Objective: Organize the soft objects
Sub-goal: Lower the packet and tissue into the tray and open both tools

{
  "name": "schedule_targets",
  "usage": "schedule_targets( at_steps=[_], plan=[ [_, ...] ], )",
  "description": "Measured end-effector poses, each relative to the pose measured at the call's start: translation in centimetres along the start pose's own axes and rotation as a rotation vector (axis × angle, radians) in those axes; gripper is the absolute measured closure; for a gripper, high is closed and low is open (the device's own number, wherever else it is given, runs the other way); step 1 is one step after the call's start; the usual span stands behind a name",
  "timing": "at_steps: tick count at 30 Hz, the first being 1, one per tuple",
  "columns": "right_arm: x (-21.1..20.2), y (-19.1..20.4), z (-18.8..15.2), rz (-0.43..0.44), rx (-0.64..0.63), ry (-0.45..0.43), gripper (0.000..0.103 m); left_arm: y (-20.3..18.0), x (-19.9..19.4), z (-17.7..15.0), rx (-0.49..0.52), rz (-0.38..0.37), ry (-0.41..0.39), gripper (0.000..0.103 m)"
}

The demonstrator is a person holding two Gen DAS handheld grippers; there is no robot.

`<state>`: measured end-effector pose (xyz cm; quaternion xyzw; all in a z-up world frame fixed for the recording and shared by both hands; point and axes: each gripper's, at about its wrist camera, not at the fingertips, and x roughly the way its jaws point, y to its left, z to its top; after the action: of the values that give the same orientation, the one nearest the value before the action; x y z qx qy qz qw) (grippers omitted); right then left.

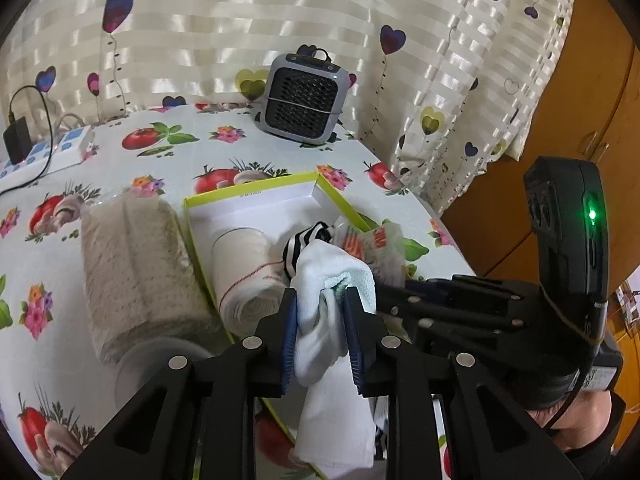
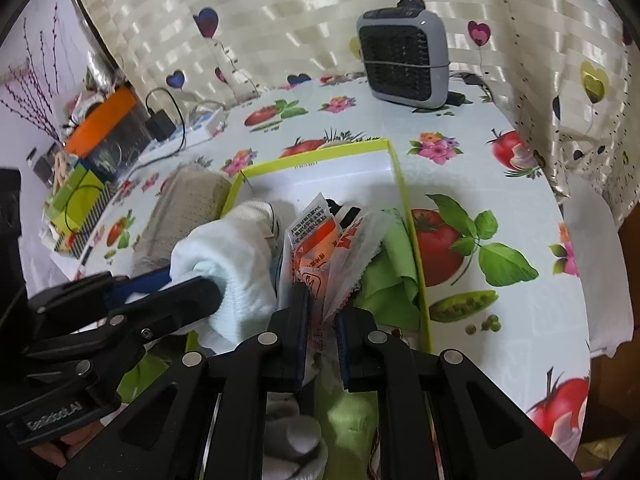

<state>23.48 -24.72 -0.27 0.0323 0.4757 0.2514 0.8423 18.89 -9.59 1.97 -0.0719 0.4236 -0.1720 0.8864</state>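
The white sock (image 1: 320, 312) hangs between the fingers of the left gripper (image 1: 322, 320), which are clamped on its bunched middle, just above the near end of the lime-edged box (image 1: 256, 192). The right gripper (image 2: 322, 312) has its fingers clamped on a crinkly orange-and-white sachet (image 2: 316, 256), also over the box.

By my reading the sorting is partly done. Already in the box lie a rolled white bandage (image 1: 248, 276), a black-and-white striped sock (image 1: 308, 240) and a green cloth (image 2: 394, 276). The sock and the sachet are still held and not yet set down, and a beige perforated roll in clear wrap (image 1: 132, 264) lies on the worktop just beside the box's left wall, apparently still to go in. The far part of the box floor is bare, so there looks to be room.

The worktop (image 1: 180, 160) wears a glossy white cloth printed with tomatoes, mushrooms, peas and flowers. At its back stands a small grey fan heater (image 1: 304, 96), and at the far left a power strip with a black charger (image 1: 18, 140) plugged in. Behind hangs a cream striped curtain (image 1: 240, 20) with heart motifs; a wooden cabinet (image 1: 592, 120) stands to the right. The right wrist view shows cluttered boxes (image 2: 80, 196) beyond the worktop's left edge.
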Motion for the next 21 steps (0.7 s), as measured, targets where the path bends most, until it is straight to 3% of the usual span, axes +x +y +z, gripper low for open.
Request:
schedule_targets(
  at_steps=[3, 9, 21],
  plan=[
    [-0.4, 0.0, -0.2, -0.013, -0.008, -0.004, 0.086, 0.0, 0.0, 0.2, -0.004, -0.007, -0.002, 0.075],
    [-1.9, -0.2, -1.3, -0.031, -0.002, -0.033, 0.065, -0.2, -1.4, -0.1, 0.006, -0.032, -0.037, 0.072],
    [-5.4, 0.6, -2.8, -0.001, -0.007, -0.111, 0.063, -0.6, -4.3, -1.5, 0.028, -0.044, -0.080, 0.072]
  ],
)
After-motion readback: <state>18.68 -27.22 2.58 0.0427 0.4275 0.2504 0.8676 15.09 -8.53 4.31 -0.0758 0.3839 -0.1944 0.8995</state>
